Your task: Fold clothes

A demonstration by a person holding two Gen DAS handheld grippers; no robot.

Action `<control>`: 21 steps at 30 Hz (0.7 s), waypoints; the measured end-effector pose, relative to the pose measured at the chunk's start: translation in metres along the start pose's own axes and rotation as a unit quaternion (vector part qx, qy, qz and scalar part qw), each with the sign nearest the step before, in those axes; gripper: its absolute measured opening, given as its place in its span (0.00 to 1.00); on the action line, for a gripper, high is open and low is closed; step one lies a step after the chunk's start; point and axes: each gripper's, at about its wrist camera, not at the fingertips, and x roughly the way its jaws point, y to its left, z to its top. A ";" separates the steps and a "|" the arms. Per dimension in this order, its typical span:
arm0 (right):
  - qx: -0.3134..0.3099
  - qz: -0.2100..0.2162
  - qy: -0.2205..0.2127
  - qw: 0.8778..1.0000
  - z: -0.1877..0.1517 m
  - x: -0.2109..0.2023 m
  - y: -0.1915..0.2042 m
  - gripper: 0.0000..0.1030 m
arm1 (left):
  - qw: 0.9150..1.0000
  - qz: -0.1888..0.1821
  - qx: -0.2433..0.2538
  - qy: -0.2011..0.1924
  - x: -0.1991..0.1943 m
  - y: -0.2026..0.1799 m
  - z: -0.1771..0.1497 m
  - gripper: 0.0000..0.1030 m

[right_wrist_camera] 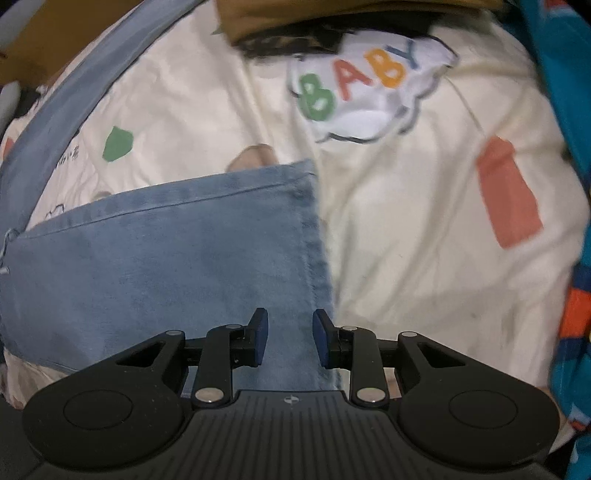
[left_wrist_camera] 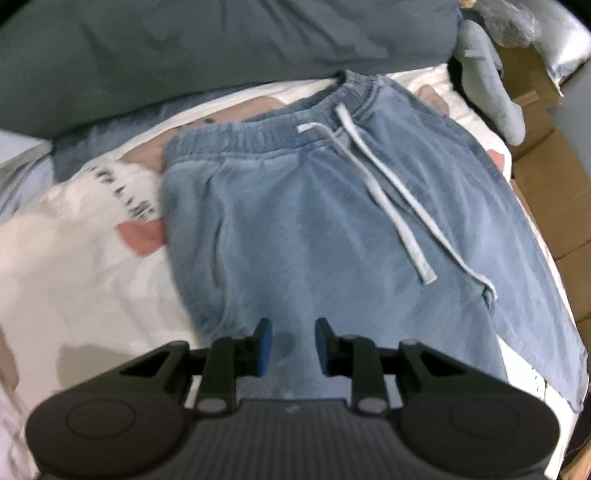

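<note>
Light blue denim trousers (left_wrist_camera: 314,229) lie flat on a white printed bedsheet (left_wrist_camera: 74,266), elastic waistband (left_wrist_camera: 280,125) at the far end, with a pale drawstring (left_wrist_camera: 391,206) trailing down the front. My left gripper (left_wrist_camera: 293,347) hovers over the lower part of the trousers, open, nothing between its blue pads. In the right wrist view a trouser leg (right_wrist_camera: 162,266) ends in a hem (right_wrist_camera: 314,236) on the sheet (right_wrist_camera: 424,240). My right gripper (right_wrist_camera: 290,338) is open just above the leg near that hem, holding nothing.
A grey-blue blanket (left_wrist_camera: 221,48) lies beyond the waistband, a grey plush toy (left_wrist_camera: 491,85) and cardboard boxes (left_wrist_camera: 554,206) at the right. In the right wrist view a white "BABY" patch (right_wrist_camera: 362,85) and a brown garment (right_wrist_camera: 314,18) lie ahead, teal patterned fabric (right_wrist_camera: 569,110) at right.
</note>
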 end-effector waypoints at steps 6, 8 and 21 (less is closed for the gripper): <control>-0.051 0.004 -0.008 0.999 0.010 0.014 0.037 0.27 | 1.000 0.002 0.014 -0.010 0.035 -0.020 0.014 0.25; -0.064 0.012 -0.012 0.998 0.013 0.021 0.050 0.27 | 1.000 0.008 0.014 -0.019 0.039 -0.021 0.015 0.25; -0.131 0.000 -0.010 0.991 0.026 0.068 0.105 0.28 | 0.999 0.035 0.007 -0.029 0.079 -0.018 0.040 0.22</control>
